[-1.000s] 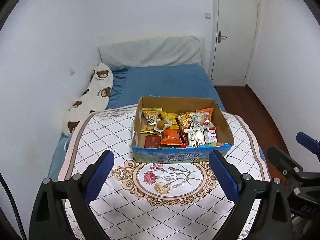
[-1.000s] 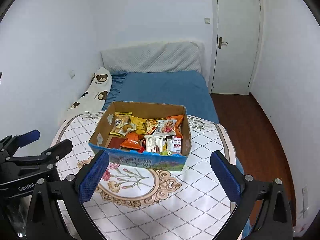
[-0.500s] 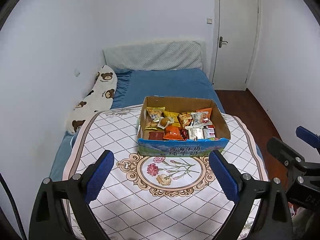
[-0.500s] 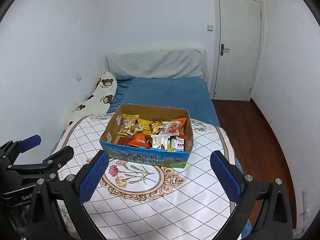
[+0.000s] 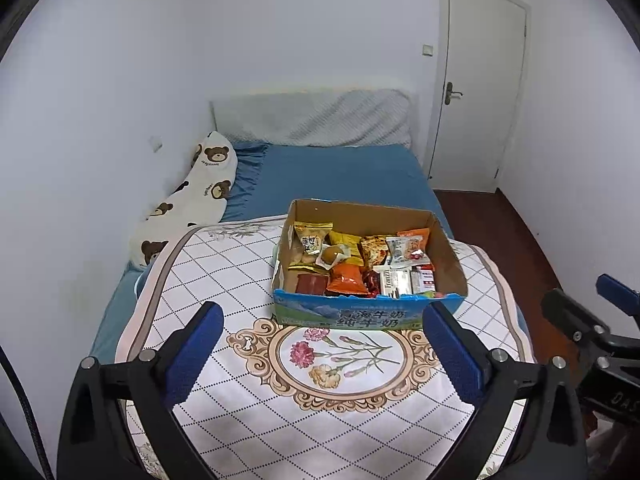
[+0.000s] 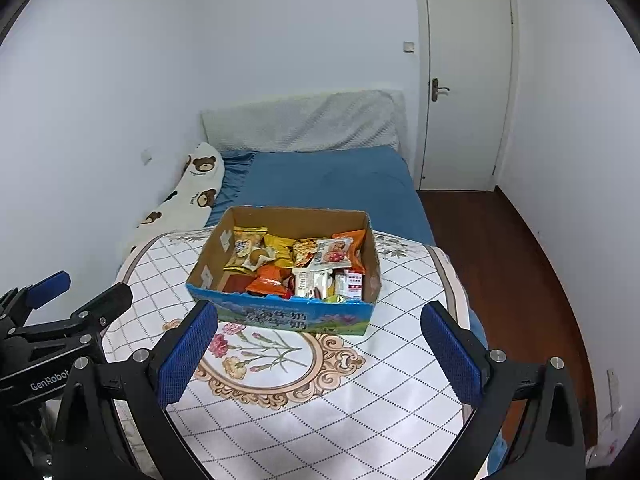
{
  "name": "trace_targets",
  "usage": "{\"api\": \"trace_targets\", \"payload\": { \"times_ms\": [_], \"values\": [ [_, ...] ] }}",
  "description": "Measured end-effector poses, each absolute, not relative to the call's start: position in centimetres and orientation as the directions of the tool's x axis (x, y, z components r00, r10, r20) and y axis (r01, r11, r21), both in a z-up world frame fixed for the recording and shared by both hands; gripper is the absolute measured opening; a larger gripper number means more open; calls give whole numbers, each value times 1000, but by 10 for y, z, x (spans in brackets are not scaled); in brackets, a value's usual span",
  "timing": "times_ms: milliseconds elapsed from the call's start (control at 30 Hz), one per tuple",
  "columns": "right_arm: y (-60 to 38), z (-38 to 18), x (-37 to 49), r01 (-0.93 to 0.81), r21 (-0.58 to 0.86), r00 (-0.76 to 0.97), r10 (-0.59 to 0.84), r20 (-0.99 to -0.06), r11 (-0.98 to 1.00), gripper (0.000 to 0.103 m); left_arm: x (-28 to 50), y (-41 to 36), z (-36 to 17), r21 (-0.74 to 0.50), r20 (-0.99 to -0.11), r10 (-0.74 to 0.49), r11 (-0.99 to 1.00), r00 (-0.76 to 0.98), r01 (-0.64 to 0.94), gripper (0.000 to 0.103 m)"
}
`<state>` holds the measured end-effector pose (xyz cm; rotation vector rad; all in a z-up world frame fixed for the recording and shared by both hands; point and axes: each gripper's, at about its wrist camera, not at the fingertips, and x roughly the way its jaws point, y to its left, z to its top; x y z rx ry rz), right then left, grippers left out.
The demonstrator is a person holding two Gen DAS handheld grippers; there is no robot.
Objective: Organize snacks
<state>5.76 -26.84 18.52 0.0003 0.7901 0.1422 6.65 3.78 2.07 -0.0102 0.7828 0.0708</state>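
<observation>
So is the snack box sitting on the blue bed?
No, the snack box sits on the flowered tablecloth, with the blue bed behind it.

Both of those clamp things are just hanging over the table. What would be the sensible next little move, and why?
Probably ease the left gripper forward and down toward the cardboard box. Both it and the right gripper are open and empty, short of the box, and every snack, like the orange packet, lies jumbled inside. Its jaws have just been opening, with nothing between them.

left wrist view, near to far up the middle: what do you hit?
Left claw → flower medallion on the tablecloth → snack box → blue bed → grey headboard → wall.
</observation>
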Motion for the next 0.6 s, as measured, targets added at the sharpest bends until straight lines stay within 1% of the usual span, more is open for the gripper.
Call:
{"api": "trace_targets", "payload": {
  "times_ms": [433,600],
  "values": [
    [-276,143,119,-56,43,652,69,-755,997,103,125,32,-22,69,-770,97,995,631,-69,102],
    [-275,124,137,-46,38,623,58,-780,998,103,141,34,-38,69,-797,98,995,596,-71,102]
  ]
}}
